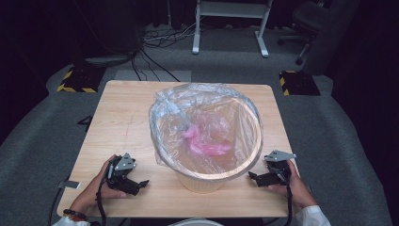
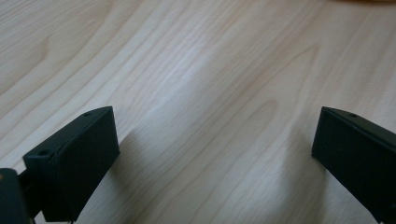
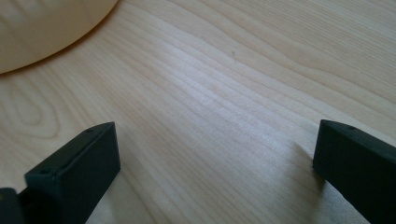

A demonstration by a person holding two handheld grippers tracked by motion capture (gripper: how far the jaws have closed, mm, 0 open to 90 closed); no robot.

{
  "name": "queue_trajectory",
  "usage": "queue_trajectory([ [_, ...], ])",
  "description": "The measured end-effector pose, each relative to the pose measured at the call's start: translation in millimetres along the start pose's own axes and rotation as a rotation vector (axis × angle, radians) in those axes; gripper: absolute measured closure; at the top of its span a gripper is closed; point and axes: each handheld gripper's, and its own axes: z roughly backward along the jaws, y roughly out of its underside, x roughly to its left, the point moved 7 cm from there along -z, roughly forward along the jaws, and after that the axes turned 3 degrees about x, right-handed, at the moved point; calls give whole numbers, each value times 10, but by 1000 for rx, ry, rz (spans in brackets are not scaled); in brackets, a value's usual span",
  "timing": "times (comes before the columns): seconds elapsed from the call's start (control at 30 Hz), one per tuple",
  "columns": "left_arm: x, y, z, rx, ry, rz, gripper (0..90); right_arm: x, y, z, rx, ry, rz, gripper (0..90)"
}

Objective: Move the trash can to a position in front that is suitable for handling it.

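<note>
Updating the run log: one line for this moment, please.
left gripper: open, empty | right gripper: open, empty | bin: between them, untouched | bag: lining bin

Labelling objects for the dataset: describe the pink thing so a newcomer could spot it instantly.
Start at the light wooden table; in its middle stands a cream round bin lined with a clear plastic bag. The pink thing is a crumpled pink film lying inside the bag, near the bottom. It is the scene's sole bright colour, against pale wood, cream and clear plastic.
</note>
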Motion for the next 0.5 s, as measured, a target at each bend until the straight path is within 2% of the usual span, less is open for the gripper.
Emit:
queue_trajectory([
  [0.07,-81,-48,-43,-1,13,-8,3,20,9,9,1,-16,17,14],
  [0.17,-148,-102,-84,0,8,-17,3,62,11,15,-3,-38,43,21],
  [0.2,-191,-131,-110,-3,14,-18,4,90,1,21,-13,-46,49,87],
  [0.23,-225,-156,-129,-2,15,-25,4,90,1,21,-13,-46,49,87],
  [0.27,-258,-176,-145,0,20,-32,4,123,-13,31,-31,-58,54,185],
  [0.3,-284,-191,-158,0,26,-40,4,166,-30,45,-45,-75,73,243],
  [0.33,-311,-209,-174,-1,31,-42,4,292,-90,75,-78,-95,122,118],
  [0.4,-317,-217,-179,0,29,-43,4,343,-122,84,-90,-100,136,135],
  [0.43,-322,-224,-186,-3,28,-37,4,526,-207,101,-117,-142,192,182],
  [0.47,-334,-233,-193,-2,30,-39,4,586,-245,90,-127,-136,214,141],
  [0.5,-334,-233,-193,-2,30,-39,4,586,-245,90,-127,-136,214,141],
])
